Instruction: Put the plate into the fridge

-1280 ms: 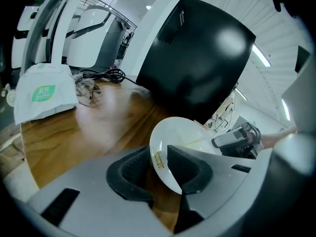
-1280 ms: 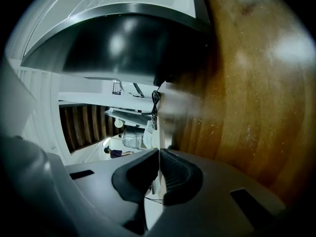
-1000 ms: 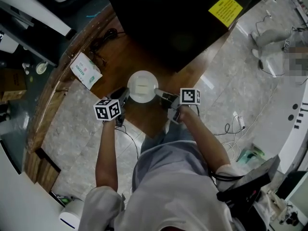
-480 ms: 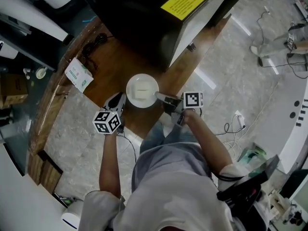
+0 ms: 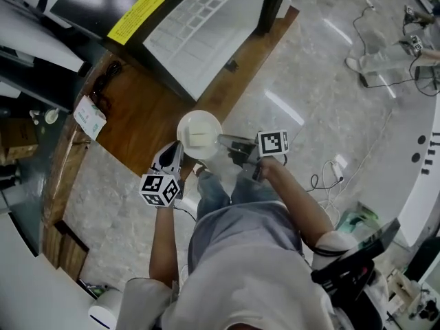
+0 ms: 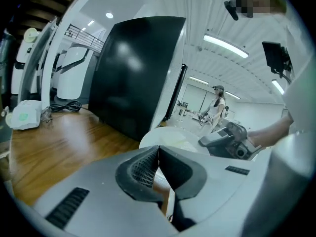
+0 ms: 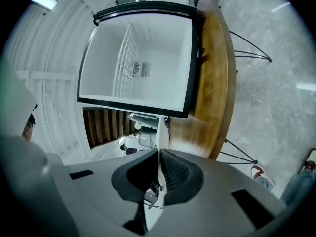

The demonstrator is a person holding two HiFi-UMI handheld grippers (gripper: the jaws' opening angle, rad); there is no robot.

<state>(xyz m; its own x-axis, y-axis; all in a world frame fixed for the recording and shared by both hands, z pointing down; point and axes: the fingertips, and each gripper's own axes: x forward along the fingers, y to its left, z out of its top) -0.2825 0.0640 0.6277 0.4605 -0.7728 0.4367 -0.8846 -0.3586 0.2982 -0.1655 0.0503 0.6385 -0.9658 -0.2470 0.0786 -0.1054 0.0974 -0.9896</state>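
The round white plate (image 5: 199,130) hangs level above the wooden base, held at its right rim by my right gripper (image 5: 230,143), which is shut on it. In the right gripper view the plate (image 7: 161,130) runs edge-on between the pads. Beyond it the fridge (image 7: 143,63) stands open, white inside with a wire shelf; from the head view the fridge (image 5: 206,26) lies just past the plate. My left gripper (image 5: 176,150) sits at the plate's lower left, shut with nothing between its jaws. The left gripper (image 6: 158,149) has the plate (image 6: 168,136) just beyond its tips.
The fridge stands on a wooden platform (image 5: 144,115). A white bag (image 5: 89,115) lies at the platform's left end. Cables (image 5: 330,177) trail over the marble floor to the right. The fridge's black side (image 6: 133,73) fills the middle of the left gripper view.
My left gripper has let go of the plate's left rim, drawn back a little and shut empty. The right gripper keeps the plate. The fridge's white inside has come into view.
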